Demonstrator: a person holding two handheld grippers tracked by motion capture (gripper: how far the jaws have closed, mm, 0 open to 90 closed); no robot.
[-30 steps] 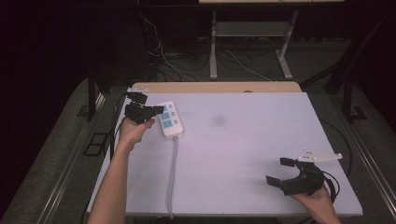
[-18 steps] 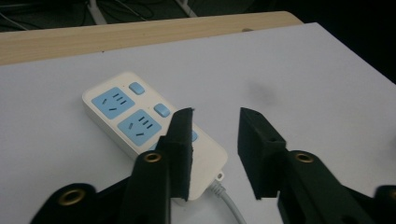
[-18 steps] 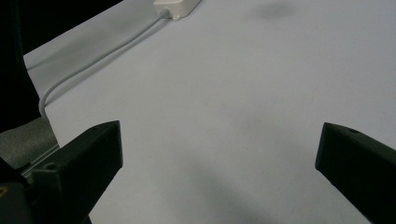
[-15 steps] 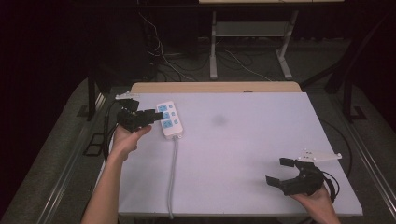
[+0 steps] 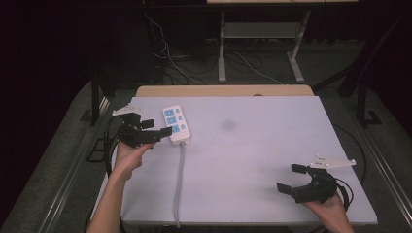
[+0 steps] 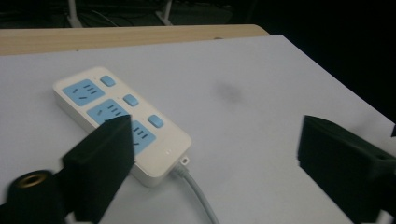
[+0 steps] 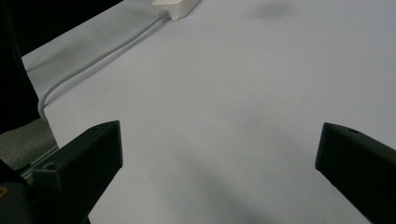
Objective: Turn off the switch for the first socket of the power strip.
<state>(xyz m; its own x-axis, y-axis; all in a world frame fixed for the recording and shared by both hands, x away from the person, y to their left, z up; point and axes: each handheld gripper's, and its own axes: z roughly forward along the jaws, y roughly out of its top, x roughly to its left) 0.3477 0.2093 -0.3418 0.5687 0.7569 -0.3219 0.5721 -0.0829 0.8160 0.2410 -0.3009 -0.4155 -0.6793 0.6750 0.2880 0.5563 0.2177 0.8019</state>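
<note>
From above, at centre-left of the frame, my left gripper (image 5: pixel 158 131) sits just beside the white power strip with blue sockets (image 5: pixel 176 124), jaws just opened, nothing between them. At lower right, my right gripper (image 5: pixel 292 178) rests spread and empty on the pale grey table (image 5: pixel 252 160). Along the left gripper view, the strip (image 6: pixel 122 122) lies left of centre. Along the right gripper view, its grey cord (image 7: pixel 100 56) crosses the upper left.
</note>
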